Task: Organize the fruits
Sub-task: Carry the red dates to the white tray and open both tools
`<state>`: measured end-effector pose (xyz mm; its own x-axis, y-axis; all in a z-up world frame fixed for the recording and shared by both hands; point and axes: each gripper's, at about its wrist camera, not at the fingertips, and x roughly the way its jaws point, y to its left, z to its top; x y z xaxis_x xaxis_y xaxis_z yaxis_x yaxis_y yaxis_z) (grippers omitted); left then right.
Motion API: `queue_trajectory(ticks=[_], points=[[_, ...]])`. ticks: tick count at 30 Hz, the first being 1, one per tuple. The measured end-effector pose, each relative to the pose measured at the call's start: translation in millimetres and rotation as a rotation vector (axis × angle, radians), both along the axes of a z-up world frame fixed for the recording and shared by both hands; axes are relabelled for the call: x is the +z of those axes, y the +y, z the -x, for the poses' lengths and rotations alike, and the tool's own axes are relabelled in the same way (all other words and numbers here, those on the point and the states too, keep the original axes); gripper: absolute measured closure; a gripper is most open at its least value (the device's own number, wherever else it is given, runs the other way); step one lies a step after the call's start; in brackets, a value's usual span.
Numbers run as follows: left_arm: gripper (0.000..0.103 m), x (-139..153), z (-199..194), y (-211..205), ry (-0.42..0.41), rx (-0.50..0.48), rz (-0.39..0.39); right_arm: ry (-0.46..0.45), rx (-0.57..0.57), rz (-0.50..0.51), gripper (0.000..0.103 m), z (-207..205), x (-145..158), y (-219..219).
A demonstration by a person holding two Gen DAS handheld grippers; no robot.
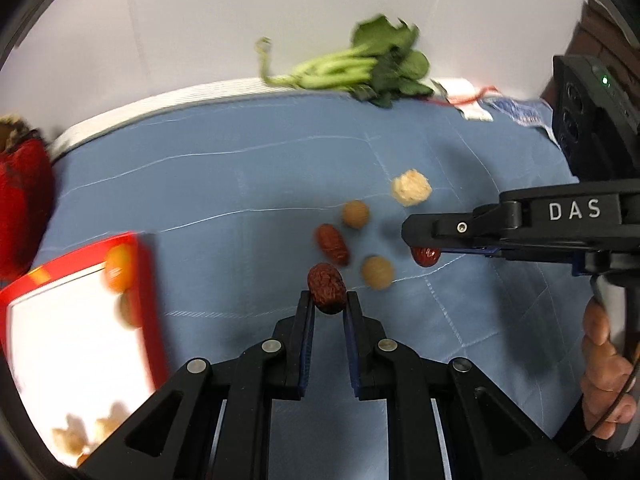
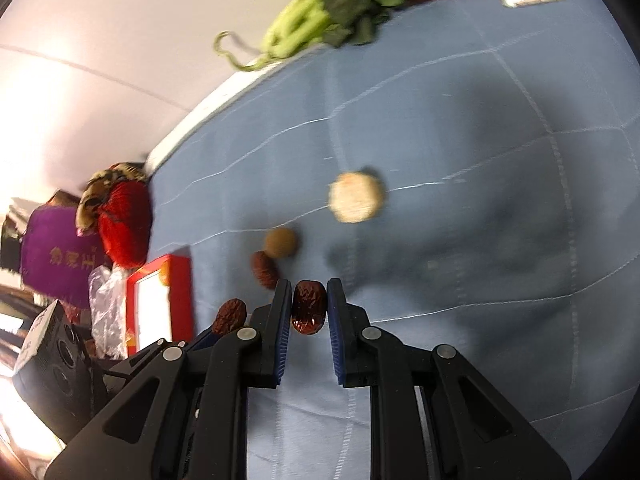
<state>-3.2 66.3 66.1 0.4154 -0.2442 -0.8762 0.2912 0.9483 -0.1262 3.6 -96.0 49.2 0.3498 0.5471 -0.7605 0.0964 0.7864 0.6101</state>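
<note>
Two wrinkled dark-red dried jujubes are in hand: the left tool [image 1: 329, 300] is clamped on one jujube [image 1: 326, 287] at its fingertips, and the right tool [image 2: 307, 292] is clamped on a glossier jujube [image 2: 307, 307] between its blue-lined pads. Both appear lifted just clear of the quilted blue cloth [image 1: 240, 184] covering the worktop, though contact cannot be ruled out. Left on the cloth are a third red jujube [image 1: 332, 243], two round tan longan-like fruits [image 1: 355, 214] [image 1: 377, 272], and a pale, rough-surfaced ball [image 1: 411, 187], all lying near one another. The red-rimmed white tray [image 1: 146, 300] to the left already holds an orange fruit [image 1: 118, 268] and several pale pieces [image 1: 72, 436] at its near end, blurred. Judgement: sorting is partly done; the two held jujubes and four loose items remain. A bunch of leafy green vegetables [image 1: 360, 68] lies at the far edge, untouched.
</note>
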Motion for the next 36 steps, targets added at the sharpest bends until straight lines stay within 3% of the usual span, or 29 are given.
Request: queue_trajectory(ticks=[6,9,18,27,31,36], points=[[0.088,25,34,55,-0.043,0.154,0.008,-0.053,0.117,-0.05,0.087,5,9,51],[0.088,34,53,83,-0.074,0.245,-0.034,-0.096,0.212,-0.059,0.087,15,15,90],[0.088,32,87,170,-0.048,0.53,-0.08,-0.215,0.452,-0.071,0.087,56,27,178],[0.085,20,82,173,0.008,0.575,-0.147,-0.253,0.552,0.042,0.086,79,9,210],[0.077,19,78,175,0.014,0.622,-0.163,-0.243,0.547,-0.008,0.084,75,12,203],[0.062,26,75,171,-0.037,0.648,-0.216,-0.258,0.473,-0.11,0.063,64,24,180]])
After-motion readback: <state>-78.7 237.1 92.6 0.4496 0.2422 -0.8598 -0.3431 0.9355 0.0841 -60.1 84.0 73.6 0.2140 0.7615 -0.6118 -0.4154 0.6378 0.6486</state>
